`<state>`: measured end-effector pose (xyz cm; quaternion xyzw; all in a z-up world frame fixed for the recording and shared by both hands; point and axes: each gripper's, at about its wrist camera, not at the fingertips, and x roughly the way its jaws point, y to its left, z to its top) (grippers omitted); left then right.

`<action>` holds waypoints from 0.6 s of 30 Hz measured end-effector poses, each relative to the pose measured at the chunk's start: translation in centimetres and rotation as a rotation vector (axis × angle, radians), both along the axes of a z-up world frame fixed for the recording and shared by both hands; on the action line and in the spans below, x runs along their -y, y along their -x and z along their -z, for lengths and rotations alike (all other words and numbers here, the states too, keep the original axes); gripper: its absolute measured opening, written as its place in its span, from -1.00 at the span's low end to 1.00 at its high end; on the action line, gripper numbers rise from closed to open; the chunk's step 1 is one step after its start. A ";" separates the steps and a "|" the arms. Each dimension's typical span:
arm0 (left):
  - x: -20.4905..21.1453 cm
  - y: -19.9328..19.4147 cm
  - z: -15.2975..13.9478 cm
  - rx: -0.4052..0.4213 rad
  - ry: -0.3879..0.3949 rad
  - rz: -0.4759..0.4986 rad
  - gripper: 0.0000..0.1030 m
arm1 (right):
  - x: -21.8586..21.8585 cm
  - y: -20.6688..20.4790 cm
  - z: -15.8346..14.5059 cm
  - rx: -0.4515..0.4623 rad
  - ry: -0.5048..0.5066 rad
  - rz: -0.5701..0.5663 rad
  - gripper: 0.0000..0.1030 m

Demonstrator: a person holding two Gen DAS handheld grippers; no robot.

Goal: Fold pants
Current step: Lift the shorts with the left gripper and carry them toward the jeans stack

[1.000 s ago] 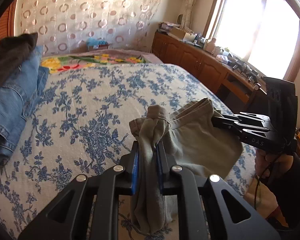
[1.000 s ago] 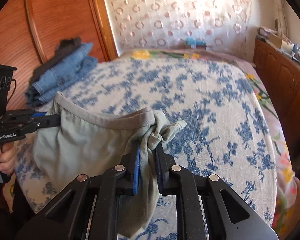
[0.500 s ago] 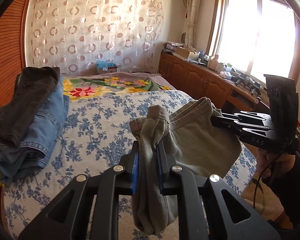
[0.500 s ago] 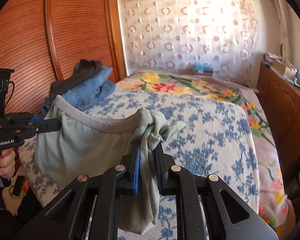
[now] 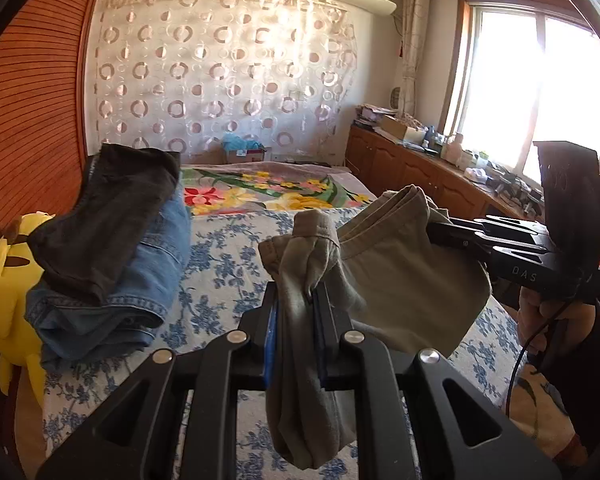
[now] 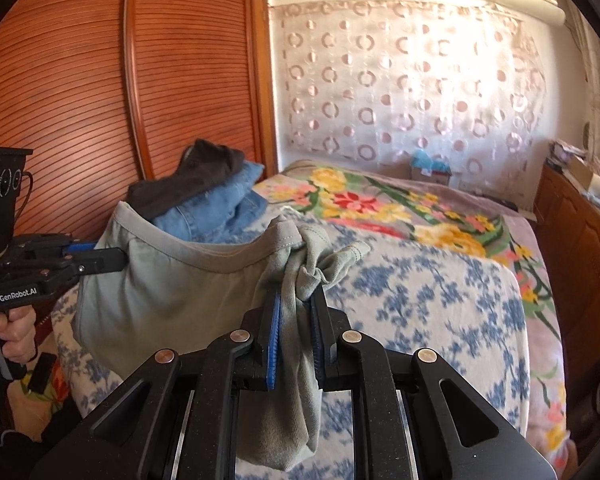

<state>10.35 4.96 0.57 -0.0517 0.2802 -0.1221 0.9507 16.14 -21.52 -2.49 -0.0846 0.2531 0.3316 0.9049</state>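
Grey-green pants (image 5: 404, 280) hang in the air above the bed, stretched by the waistband between both grippers. My left gripper (image 5: 296, 304) is shut on one bunched corner of the waistband. My right gripper (image 6: 294, 308) is shut on the other bunched corner, and it also shows in the left wrist view as the right gripper (image 5: 440, 232) at the right. In the right wrist view the left gripper (image 6: 112, 258) enters from the left, clamped on the pants (image 6: 168, 284). Cloth droops below each pair of jaws.
The bed (image 5: 228, 268) has a blue-flowered cover and a bright floral blanket (image 6: 380, 204) further back. A stack of folded jeans (image 5: 132, 276) with a dark garment on top lies at its left, beside a yellow plush toy (image 5: 8, 276). Wooden cabinets (image 5: 412, 176) line the right.
Both grippers have risen with the pants and tilted upward, so more of the wall, curtain and air conditioner shows. The grip on the waistband is unchanged.
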 end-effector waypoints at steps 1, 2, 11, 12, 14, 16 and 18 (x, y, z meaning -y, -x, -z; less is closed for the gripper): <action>-0.3 -0.1 0.0 0.000 0.003 -0.005 -0.77 | -0.3 -0.1 -0.2 0.003 -0.001 -0.006 -0.79; -0.8 -0.3 -0.1 0.001 0.007 -0.014 -0.77 | -0.8 -0.4 -0.3 0.007 -0.003 -0.016 -0.80; -3.5 -1.9 -1.0 0.011 0.019 -0.073 -0.77 | -4.8 -3.3 -1.9 0.016 0.012 -0.083 -0.80; -3.9 -2.1 -1.1 0.014 0.022 -0.079 -0.77 | -5.2 -3.7 -2.2 0.020 0.014 -0.089 -0.80; -4.6 -2.4 -1.4 0.024 0.026 -0.097 -0.77 | -5.9 -4.4 -2.6 0.024 0.011 -0.102 -0.80; -5.6 -2.7 -1.9 0.040 0.021 -0.123 -0.77 | -6.7 -5.4 -3.3 0.030 0.009 -0.116 -0.80; -6.3 -3.0 -2.0 0.047 0.024 -0.140 -0.77 | -7.6 -6.2 -3.8 0.038 0.011 -0.130 -0.80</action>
